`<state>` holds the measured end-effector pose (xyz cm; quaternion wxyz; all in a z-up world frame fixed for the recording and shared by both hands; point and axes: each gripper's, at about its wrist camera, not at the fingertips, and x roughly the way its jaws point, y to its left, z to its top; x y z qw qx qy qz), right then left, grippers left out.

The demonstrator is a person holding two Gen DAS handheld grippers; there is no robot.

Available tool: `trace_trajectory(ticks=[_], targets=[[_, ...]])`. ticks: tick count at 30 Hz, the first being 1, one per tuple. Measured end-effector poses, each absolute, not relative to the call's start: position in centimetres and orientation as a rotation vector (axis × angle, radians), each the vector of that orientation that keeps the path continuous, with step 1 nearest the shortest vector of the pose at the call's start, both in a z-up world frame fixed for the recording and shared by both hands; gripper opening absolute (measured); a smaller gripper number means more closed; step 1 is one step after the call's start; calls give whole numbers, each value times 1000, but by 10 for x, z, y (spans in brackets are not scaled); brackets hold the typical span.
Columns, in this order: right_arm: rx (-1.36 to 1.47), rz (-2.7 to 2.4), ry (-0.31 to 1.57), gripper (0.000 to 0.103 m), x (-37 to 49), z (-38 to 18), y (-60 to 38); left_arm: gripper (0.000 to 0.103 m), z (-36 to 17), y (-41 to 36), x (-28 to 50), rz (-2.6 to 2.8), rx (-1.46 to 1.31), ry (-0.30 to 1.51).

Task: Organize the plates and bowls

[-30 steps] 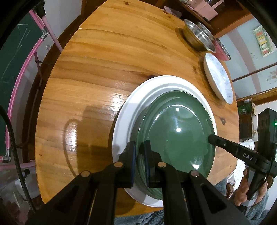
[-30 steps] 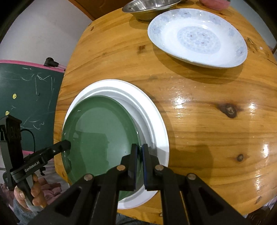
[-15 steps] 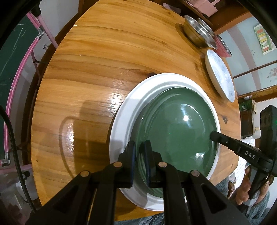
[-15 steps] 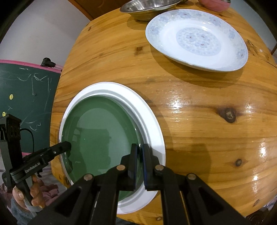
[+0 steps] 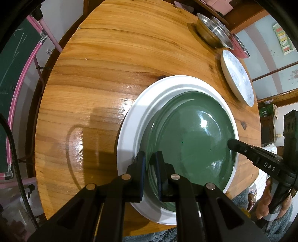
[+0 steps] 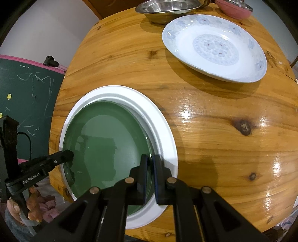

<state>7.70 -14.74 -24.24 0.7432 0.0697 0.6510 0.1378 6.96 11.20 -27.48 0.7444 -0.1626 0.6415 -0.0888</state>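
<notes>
Round and glossy, the wooden table (image 5: pixel 111 61) is seen from above, and near its front edge the green plate (image 5: pixel 193 145) is set inside the wider white plate (image 5: pixel 141 115), nested a little off centre so that more white rim shows on one side. That pairing appears done, or nearly so. The green plate's rim is pinched by the left gripper (image 5: pixel 150 158) on one side and by the right gripper (image 6: pixel 150 160) on the opposite side, each with its two fingers drawn close around the thin edge; whether the plate is fully seated or held just clear cannot be told. Both grippers are held low and angled down across the table edge, with the person's hands glimpsed behind them. Left to be sorted, by the look of it, are the patterned white dish (image 6: pixel 214 46), standing alone farther back, the steel bowl (image 6: pixel 165 7) behind it, and the pink bowl (image 6: pixel 234 9) beside that, all well apart from the stack.
</notes>
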Motion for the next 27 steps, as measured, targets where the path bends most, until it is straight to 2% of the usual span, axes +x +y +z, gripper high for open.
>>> trace_trajectory(ticks=[9,11,16,23,27], targets=[[96,293,1435,8,73,-242,-140,12,-272,114,68,-197,-356,1410],[102,294,1422,8,72,-238,-142,15,-271,115,67,-204,-365,1412],[121,301,1381,8,72,-224,-147,37,-255,112,64,-210,-331,1365],[106,314,1337,8,66,-212,-148,42,-226,109,61,-200,-282,1304],[117,323,1318,8,62,-202,-155,53,-200,106,59,-191,-253,1245]])
